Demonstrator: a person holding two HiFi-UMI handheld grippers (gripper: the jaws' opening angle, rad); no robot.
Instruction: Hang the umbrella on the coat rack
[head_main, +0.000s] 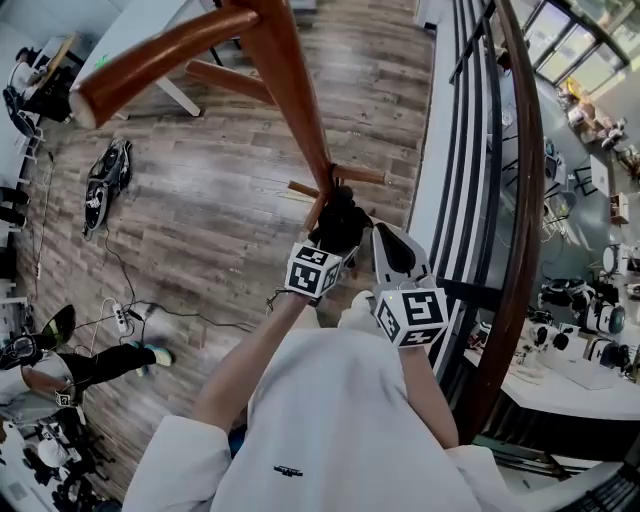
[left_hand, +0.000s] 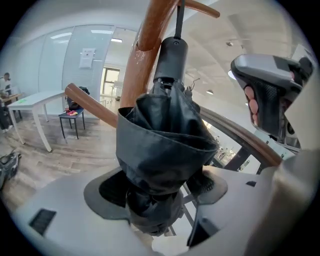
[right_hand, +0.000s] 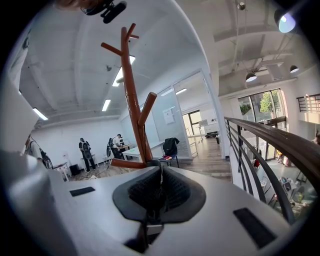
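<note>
The brown wooden coat rack rises in front of me, and its pole with upward pegs also shows in the right gripper view. A folded black umbrella hangs by its thin cord from a peg on the pole. My left gripper is just under it, open. The umbrella's lower end lies between its wide-spread jaws, and the pads do not press on it. My right gripper is beside it on the right, shut with nothing in it.
A dark railing with a wooden handrail runs close on the right. A white table and a chair stand further back. People are far off. A power strip with cables and someone's legs are on the floor at left.
</note>
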